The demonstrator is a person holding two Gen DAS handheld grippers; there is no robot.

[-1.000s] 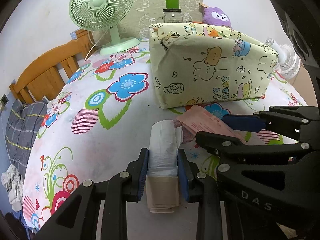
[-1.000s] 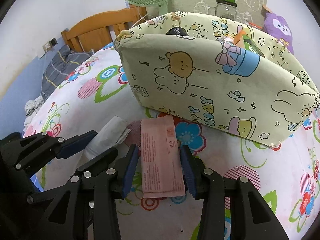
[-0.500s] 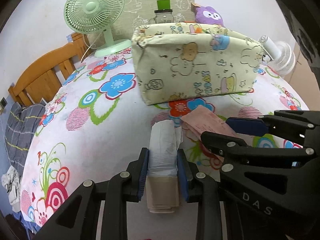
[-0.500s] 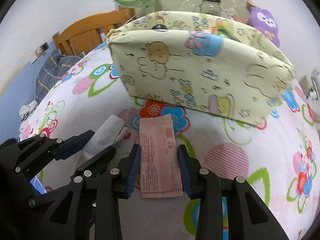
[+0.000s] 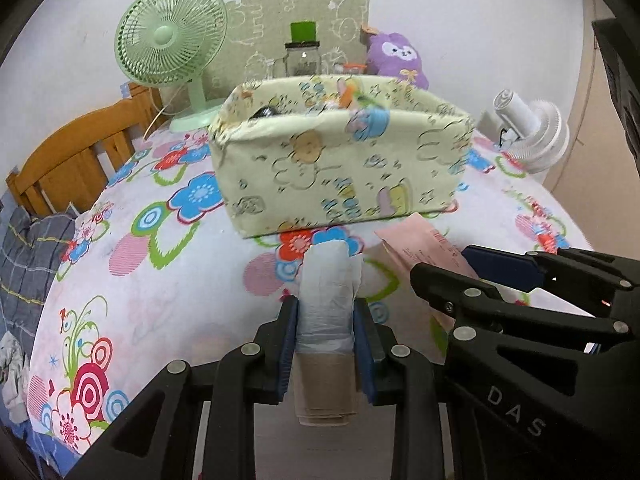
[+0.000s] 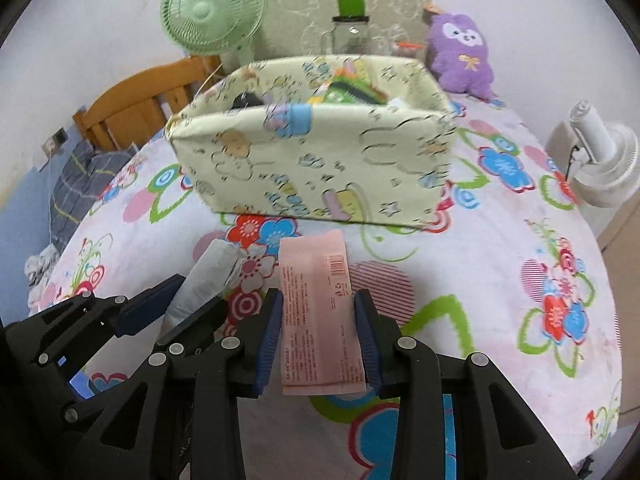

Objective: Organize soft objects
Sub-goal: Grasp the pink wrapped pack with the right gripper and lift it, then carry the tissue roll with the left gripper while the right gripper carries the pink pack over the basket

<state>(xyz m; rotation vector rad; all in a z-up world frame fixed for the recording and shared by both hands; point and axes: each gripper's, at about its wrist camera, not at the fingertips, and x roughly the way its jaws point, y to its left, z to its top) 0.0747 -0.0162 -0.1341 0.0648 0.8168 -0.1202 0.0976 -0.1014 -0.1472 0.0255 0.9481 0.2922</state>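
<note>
Hard to read: the contents of the pale yellow cartoon-print fabric storage box (image 6: 316, 160) ahead of both tools. Only a dark lump, something green and an orange scrap show over its rim, all blurred. The print on the box is smeared too.

Left gripper (image 5: 326, 344), black frame with blue pads, clamps a white plastic-wrapped roll with a tan cardboard end (image 5: 327, 300). The pads press both its sides; the white part pokes forward past the tips, the tan end hangs back between the fingers, its lower edge cut off by the frame.

Right gripper (image 6: 318, 344) has just been narrowing its jaws around a flat pink paper-like packet (image 6: 316, 312), and both pads touch the packet's long edges. A barcode and small print sit on the packet, too fine to make out. Raised letters "DAS" show on the right tool's body in the left view.

Both held things hang over the flowered tablecloth (image 6: 500, 280), short of the box's near wall.

Beyond the box: green desk fan (image 6: 212, 12), purple plush toy (image 6: 460, 52), glass jar with green lid (image 6: 350, 28). White fan (image 6: 600, 160) off to the right.
</note>
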